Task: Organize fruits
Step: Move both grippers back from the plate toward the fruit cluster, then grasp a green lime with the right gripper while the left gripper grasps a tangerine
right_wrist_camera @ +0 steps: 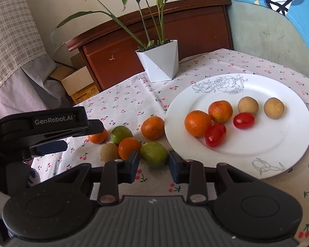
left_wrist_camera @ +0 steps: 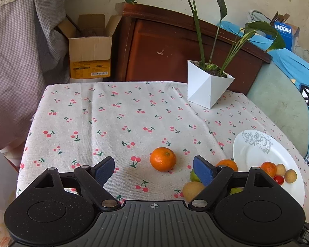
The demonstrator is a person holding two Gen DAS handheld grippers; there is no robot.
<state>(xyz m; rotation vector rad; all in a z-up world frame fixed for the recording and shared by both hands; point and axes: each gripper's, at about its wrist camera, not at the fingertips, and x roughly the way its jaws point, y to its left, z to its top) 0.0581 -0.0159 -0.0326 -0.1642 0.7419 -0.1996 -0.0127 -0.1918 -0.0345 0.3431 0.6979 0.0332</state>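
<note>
A white plate [right_wrist_camera: 278,144] with a rose drawing holds two oranges [right_wrist_camera: 197,123], two cherry tomatoes [right_wrist_camera: 215,134] and two tan round fruits [right_wrist_camera: 248,105]. Left of it on the cloth lie several loose fruits: oranges [right_wrist_camera: 152,128], green fruits [right_wrist_camera: 153,154] and a tan one [right_wrist_camera: 109,152]. My right gripper [right_wrist_camera: 153,165] is open with its fingers either side of the near green fruit, not closed on it. My left gripper [left_wrist_camera: 154,169] is open and empty, just short of a lone orange [left_wrist_camera: 163,159]. The plate [left_wrist_camera: 255,158] shows at its right.
A white angular plant pot [right_wrist_camera: 160,61] with tall leaves stands at the table's back; it also shows in the left wrist view [left_wrist_camera: 208,86]. A wooden headboard [left_wrist_camera: 164,47], a cardboard box [left_wrist_camera: 90,53] and a curtain lie beyond the cherry-print cloth [left_wrist_camera: 113,123].
</note>
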